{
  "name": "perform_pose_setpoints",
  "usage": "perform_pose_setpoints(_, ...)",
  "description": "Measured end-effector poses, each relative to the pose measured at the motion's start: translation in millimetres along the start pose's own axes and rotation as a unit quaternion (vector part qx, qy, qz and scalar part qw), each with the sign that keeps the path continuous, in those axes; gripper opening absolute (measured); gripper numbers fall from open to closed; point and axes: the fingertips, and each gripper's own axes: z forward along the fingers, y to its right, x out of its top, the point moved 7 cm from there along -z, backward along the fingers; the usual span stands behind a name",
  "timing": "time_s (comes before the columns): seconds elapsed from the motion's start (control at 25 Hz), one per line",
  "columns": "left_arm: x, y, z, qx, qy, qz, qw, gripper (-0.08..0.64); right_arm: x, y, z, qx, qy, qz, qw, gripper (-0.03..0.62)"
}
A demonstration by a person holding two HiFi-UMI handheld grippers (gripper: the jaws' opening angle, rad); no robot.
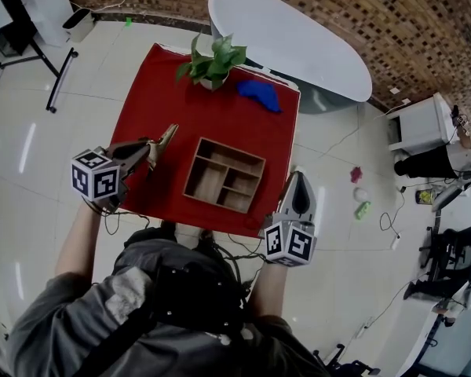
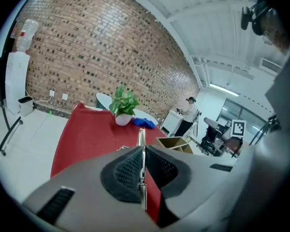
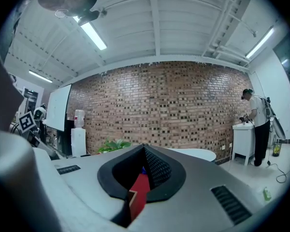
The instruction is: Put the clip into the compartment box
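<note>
The clip [image 1: 164,140], a thin metal one with a tan handle, is pinched in my left gripper [image 1: 147,148] and held over the left part of the red table [image 1: 153,93]. In the left gripper view the jaws are pressed together on the clip [image 2: 141,138], whose tip sticks out past them. The wooden compartment box [image 1: 224,175] sits in the middle of the table, to the right of the clip, with its compartments showing nothing inside. My right gripper [image 1: 300,181] hangs off the table's front right corner; its jaws meet at the tip [image 3: 144,148] with nothing between them.
A potted plant [image 1: 212,64] and a blue cloth [image 1: 259,95] lie at the table's far side. A white oval table [image 1: 290,42] stands behind. Cables and small objects [image 1: 359,195] lie on the floor to the right. A person [image 2: 187,112] stands far off.
</note>
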Motion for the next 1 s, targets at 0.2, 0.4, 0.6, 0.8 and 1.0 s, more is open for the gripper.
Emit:
perform_pose_setpoints(0.2, 26.9, 58.8, -10.4, -0.058, 0.063, 0.044, 0.9953, 0.029, 7.4, 18.1, -11.6, 0.006, 0.009, 0.003, 1.0, 0.012)
perform_pose_setpoints(0.4, 32.4, 119.4, -4.4, -0.1, 0.087, 0.093, 0.9868, 0.029, 14.1, 34.1, -27.7, 0.006, 0.017, 0.006, 1.0, 0.011)
perform_pose_setpoints(0.6, 27.7, 166.5, 12.6, -0.142, 0.079, 0.139, 0.9769, 0.029, 18.4, 56.8, -43.7, -0.001, 0.019, 0.006, 1.0, 0.011)
perform_pose_setpoints(0.8, 23.0, 192.3, 30.5, -0.164, 0.094, 0.155, 0.9697, 0.029, 16.5, 80.2, -55.9, -0.011, 0.022, 0.009, 1.0, 0.012)
perform_pose_setpoints(1.0, 25.3, 215.2, 47.4, -0.177, 0.116, 0.167, 0.963, 0.029, 17.1, 101.2, -64.8, -0.019, 0.023, 0.009, 1.0, 0.012)
